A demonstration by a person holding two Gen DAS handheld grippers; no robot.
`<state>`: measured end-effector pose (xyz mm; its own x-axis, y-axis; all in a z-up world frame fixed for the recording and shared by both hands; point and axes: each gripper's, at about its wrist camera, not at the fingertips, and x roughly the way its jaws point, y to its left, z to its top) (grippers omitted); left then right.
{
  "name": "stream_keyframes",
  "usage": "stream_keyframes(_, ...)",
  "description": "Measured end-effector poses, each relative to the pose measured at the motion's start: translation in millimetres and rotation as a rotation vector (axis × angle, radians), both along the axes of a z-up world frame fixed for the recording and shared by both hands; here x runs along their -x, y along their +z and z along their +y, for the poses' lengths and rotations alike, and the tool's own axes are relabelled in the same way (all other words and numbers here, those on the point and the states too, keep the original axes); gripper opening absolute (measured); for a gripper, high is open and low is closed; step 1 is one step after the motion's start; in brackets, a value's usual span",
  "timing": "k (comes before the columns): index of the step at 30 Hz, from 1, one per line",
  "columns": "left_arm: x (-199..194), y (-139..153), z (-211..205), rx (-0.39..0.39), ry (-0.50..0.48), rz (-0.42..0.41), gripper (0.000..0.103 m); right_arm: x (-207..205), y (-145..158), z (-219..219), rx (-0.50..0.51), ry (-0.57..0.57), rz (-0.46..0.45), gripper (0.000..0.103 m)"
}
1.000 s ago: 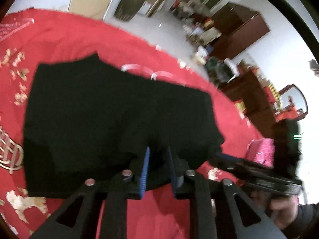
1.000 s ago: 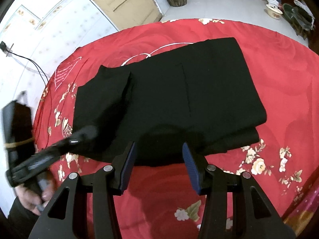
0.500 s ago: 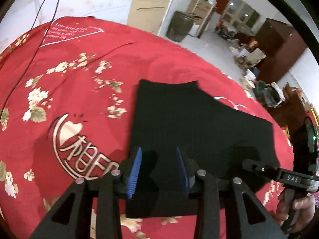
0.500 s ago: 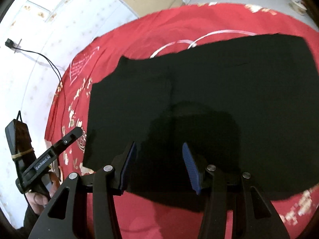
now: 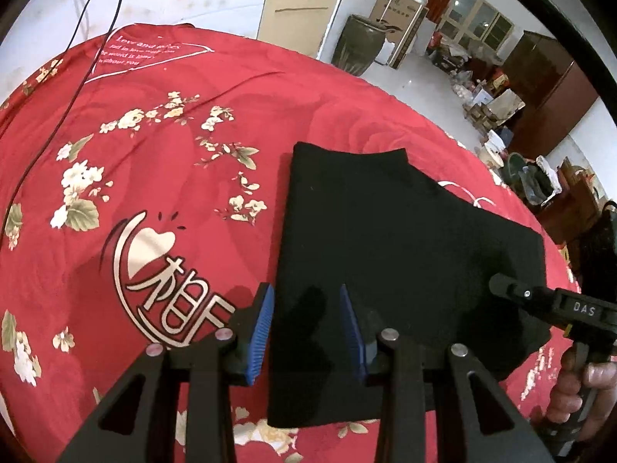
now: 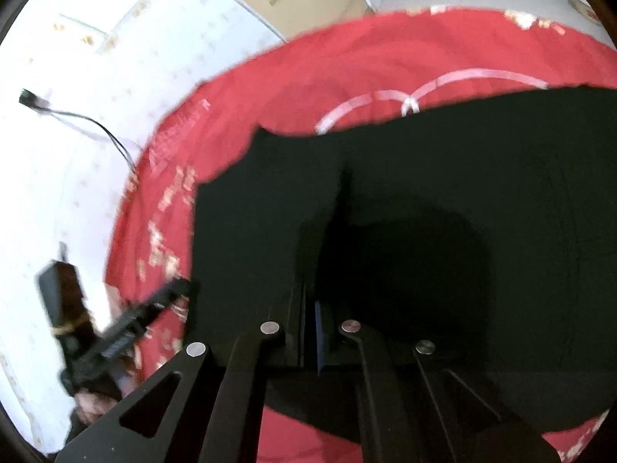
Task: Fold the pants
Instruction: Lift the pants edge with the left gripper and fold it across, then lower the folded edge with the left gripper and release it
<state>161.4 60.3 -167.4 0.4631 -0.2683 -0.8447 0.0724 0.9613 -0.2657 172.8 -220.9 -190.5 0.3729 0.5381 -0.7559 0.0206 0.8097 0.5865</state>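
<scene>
Your left gripper (image 5: 306, 328) has its blue-padded fingers (image 5: 262, 328) spread apart with nothing between them, straddling the near left edge of the folded black fabric pants (image 5: 393, 254): the left pad sits over the red floral bedspread with a white heart logo (image 5: 154, 200), the right pad over the black cloth.

Your right gripper (image 6: 310, 332) shows its jaws drawn together, only a thin blue sliver visible between them. It is low over the pants (image 6: 443, 231); whether cloth is pinched between the pads cannot be told, black on black and the view is blurred.

The pants lie flat on the bedspread, right of its logo. In the left wrist view the long axis runs from the near edge by your left gripper away toward the far right, with the narrower end farthest from you. The right gripper's handle (image 5: 559, 308) reaches over the right edge of the pants

A dark ceramic jar (image 5: 356, 50) stands on the floor beyond the bed
</scene>
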Motion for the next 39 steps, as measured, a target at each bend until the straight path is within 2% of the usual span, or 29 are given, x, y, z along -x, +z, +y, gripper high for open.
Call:
stream_keyframes(2, 0.2, -1.6, -1.4, 0.001, -0.008, 0.004, 0.038, 0.1, -19.6, -4.0, 0.047, -0.01, 0.074, 0.002)
stream_keyframes(4, -0.3, -4.6, -4.2, -0.01, -0.016, 0.016, 0.038, 2.0, -21.8, -8.5, 0.023, -0.025, 0.066, 0.002)
stream_keyframes(7, 0.6, -5.0, -5.1, -0.014, -0.022, 0.016, 0.038, 3.9, -15.7, -2.0, 0.069, -0.006, 0.052, 0.002)
stream_keyframes(9, -0.3, -2.5, -5.1, -0.009, -0.023, 0.006, 0.038, 2.9, -11.6, -3.9, 0.056, -0.01, 0.044, 0.003)
stream_keyframes(11, -1.4, -1.3, -5.2, -0.006, -0.025, -0.001, 0.038, -1.6, -10.1, -8.0, 0.058, -0.03, 0.049, 0.014)
stream_keyframes(12, -2.2, -1.5, -5.8, -0.005, -0.029, -0.001, 0.038, -3.5, -10.7, -10.7, 0.053, -0.047, 0.051, 0.03)
stream_keyframes(14, -4.0, -2.7, -5.9, -0.007, -0.03, 0.003, 0.038, -9.7, -12.4, -20.0, -0.034, -0.091, 0.048, 0.049)
stream_keyframes(15, -5.6, -2.6, -5.8, -0.007, -0.029, 0.004, 0.038, -13.2, -12.7, -23.2, -0.049, -0.105, 0.052, 0.054)
stream_keyframes(18, -7.0, -2.5, -5.3, -0.004, -0.025, 0.001, 0.038, -28.8, -14.4, -27.0, -0.026, -0.126, 0.052, 0.054)
stream_keyframes(20, -7.7, -2.9, -5.6, -0.006, -0.025, 0.0, 0.038, -41.8, -16.4, -21.5, 0.006, -0.1, 0.048, 0.053)
stream_keyframes(21, -7.4, -3.3, -6.0, -0.01, -0.025, -0.001, 0.038, -47.7, -14.4, -18.5, 0.055, -0.086, 0.051, 0.039)
stream_keyframes(22, -7.3, -3.6, -6.1, -0.014, -0.024, -0.002, 0.038, -51.7, -11.8, -18.3, 0.104, -0.068, 0.059, 0.004)
stream_keyframes(27, -5.9, 4.2, -6.7, -0.034, -0.019, -0.046, 0.038, -56.5, 11.4, -10.7, 0.191, -0.003, -0.047, 0.005)
stream_keyframes(31, -5.0, 10.9, -5.3, -0.014, -0.011, -0.074, 0.038, -58.8, -10.3, -13.6, 0.227, -0.015, 0.033, 0.006)
stream_keyframes(32, -6.1, 11.7, -4.6, -0.013, -0.011, -0.074, 0.038, -52.9, -8.5, -15.7, 0.24, -0.028, 0.033, 0.006)
stream_keyframes(34, -6.4, 13.1, -3.6, -0.01, -0.009, -0.075, 0.038, -43.3, 1.2, -15.2, 0.286, -0.049, 0.011, 0.017)
stream_keyframes(37, -2.3, 18.5, -4.9, 0.008, -0.019, -0.082, 0.038, -12.7, 17.6, -7.7, 0.284, -0.039, -0.028, 0.019)
stream_keyframes(39, 3.4, 20.1, -10.8, 0.008, -0.047, -0.083, 0.038, 10.8, 18.9, 8.0, 0.281, 0.026, -0.04, 0.019)
